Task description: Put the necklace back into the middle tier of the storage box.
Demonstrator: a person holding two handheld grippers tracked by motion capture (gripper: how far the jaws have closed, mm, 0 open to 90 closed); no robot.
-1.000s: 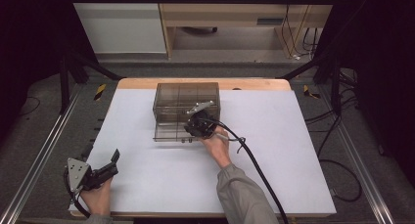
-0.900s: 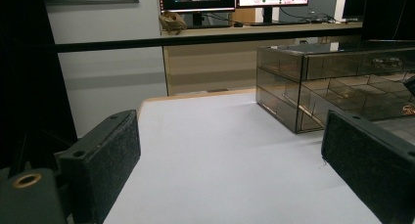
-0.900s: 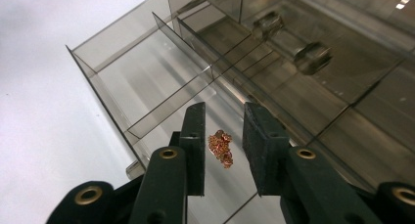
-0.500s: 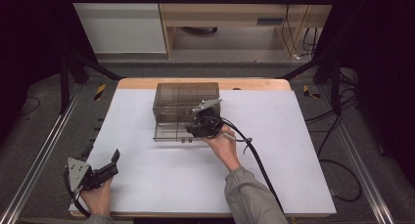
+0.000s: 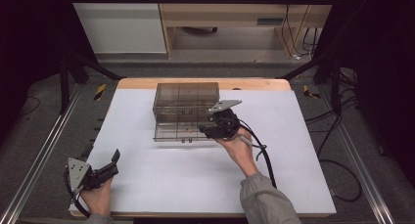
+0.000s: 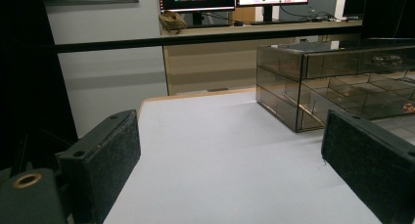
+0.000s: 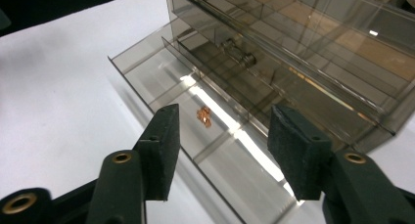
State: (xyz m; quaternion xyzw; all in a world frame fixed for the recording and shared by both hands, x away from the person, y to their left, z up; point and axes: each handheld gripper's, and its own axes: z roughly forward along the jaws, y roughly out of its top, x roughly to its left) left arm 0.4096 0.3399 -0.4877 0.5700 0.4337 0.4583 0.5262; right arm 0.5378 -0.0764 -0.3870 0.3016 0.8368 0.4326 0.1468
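The right tongs (image 7: 220,150), jaws just opening and empty, hang over the pulled-out drawer (image 7: 195,121) of the smoky plastic organizer (image 5: 186,104) near the tabletop's (image 5: 161,185) far edge; a careless dip could knock the small copper bits (image 7: 204,115) or shove the drawer. The left tongs (image 6: 230,160) gape wide, empty, at the near left corner.

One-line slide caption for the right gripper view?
Right gripper, open, above the smoky drawer cabinet's pulled-out drawer holding a small copper-coloured item.

A drawer cabinet (image 5: 186,104) stands on the table (image 5: 161,185) toward its far edge, its bottom drawer (image 7: 161,82) pulled out toward the person with a small trinket (image 7: 204,116) lying in one compartment.
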